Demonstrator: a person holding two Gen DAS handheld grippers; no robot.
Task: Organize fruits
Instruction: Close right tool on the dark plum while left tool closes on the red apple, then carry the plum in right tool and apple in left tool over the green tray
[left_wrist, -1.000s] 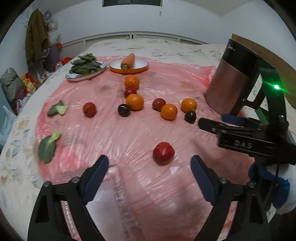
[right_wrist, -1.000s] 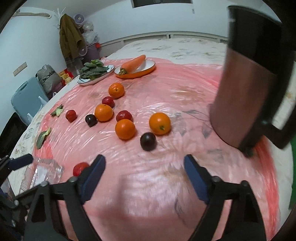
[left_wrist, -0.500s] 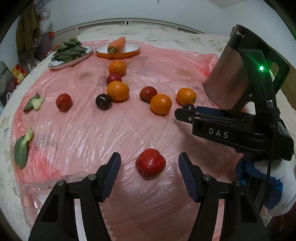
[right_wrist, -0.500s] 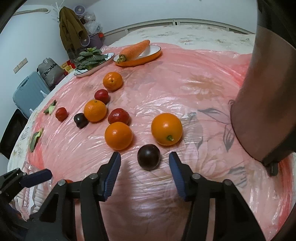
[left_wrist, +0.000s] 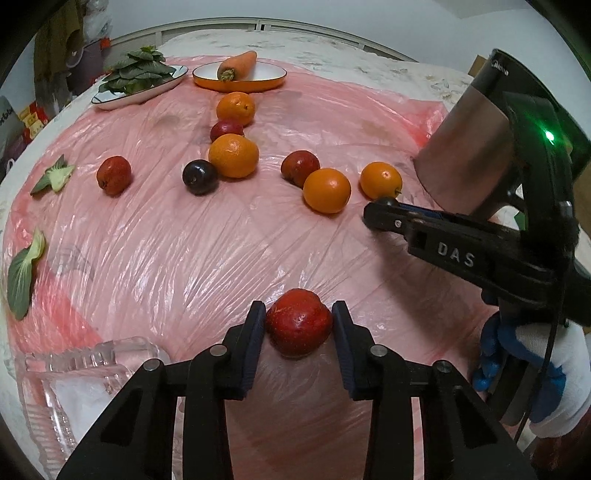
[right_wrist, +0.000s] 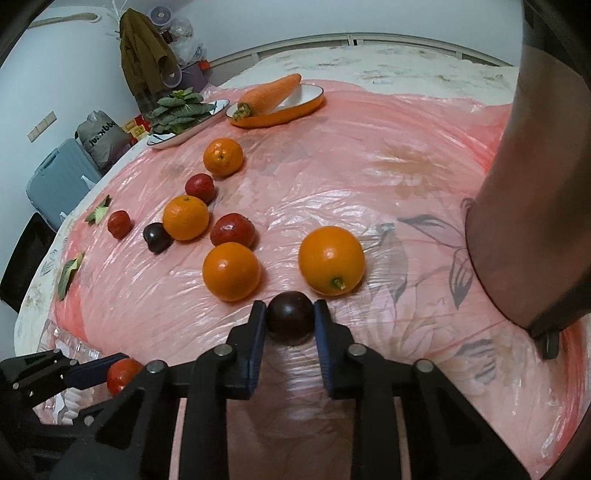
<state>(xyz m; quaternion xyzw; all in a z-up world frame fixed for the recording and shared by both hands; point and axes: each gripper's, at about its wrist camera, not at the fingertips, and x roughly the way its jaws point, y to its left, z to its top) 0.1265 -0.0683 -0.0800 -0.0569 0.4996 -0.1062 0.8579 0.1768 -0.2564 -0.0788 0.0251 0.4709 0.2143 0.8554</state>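
While both tongs grip fruit, sorting barely begun: left gripper (left_wrist: 298, 325) clamps red plum (left_wrist: 298, 328) lower centre; right gripper (right_wrist: 290, 321) clamps dark plum (right_wrist: 290, 316) lower centre. Oranges (right_wrist: 231, 271), plums scattered mid-frame; clear tray (left_wrist: 79, 373), lower left, looks unfilled.

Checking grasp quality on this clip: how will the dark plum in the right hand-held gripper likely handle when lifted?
The dark plum is round and glossy, so it may slip or roll. Pads touch both sides near its widest part, so it probably holds. It looks small, likely light.
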